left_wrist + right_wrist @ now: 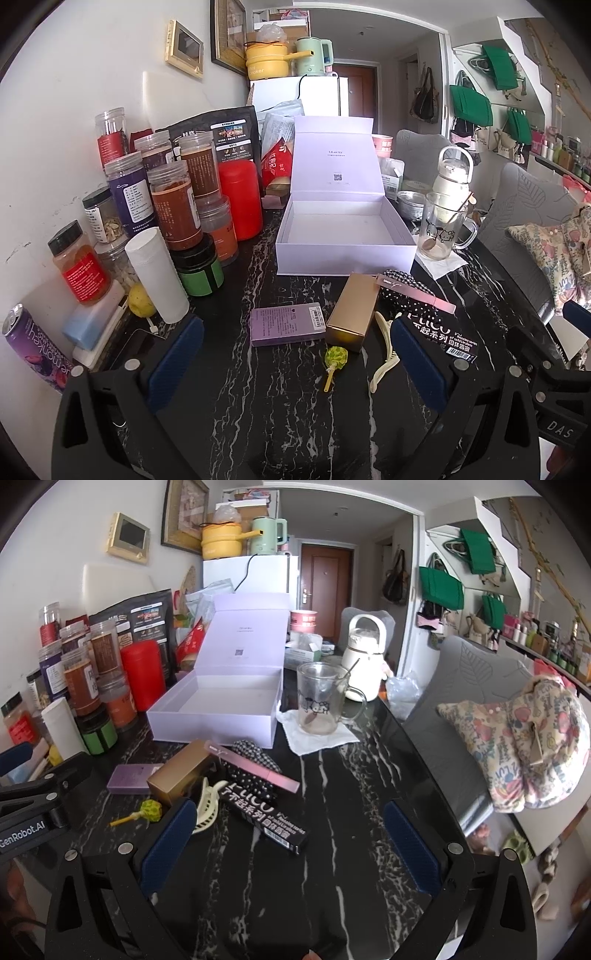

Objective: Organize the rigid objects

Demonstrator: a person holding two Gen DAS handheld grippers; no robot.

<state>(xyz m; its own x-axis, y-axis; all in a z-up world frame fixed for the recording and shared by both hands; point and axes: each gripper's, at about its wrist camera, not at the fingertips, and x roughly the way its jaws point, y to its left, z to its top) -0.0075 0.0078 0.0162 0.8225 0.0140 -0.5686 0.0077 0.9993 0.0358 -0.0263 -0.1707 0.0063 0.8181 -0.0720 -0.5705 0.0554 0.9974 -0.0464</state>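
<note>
An open, empty lilac box [343, 236] [218, 709] stands mid-table with its lid up. In front of it lie a purple flat box [288, 325] [129, 778], a gold box [352, 312] [181, 777], a pink slim box [417, 293] [258, 766], a black lettered box [439, 338] [266, 821], a cream hair claw [384, 350] [207, 808] and a green lollipop [335, 358] [149, 810]. My left gripper [295, 354] is open and empty, just short of the purple and gold boxes. My right gripper [291, 834] is open and empty beside the black box.
Several jars and a red canister [240, 199] crowd the left by the wall. A glass mug [441, 227] [319, 703] on a napkin and a white kettle [364, 657] stand right of the lilac box. A grey chair with a floral cushion [517, 738] is at the right.
</note>
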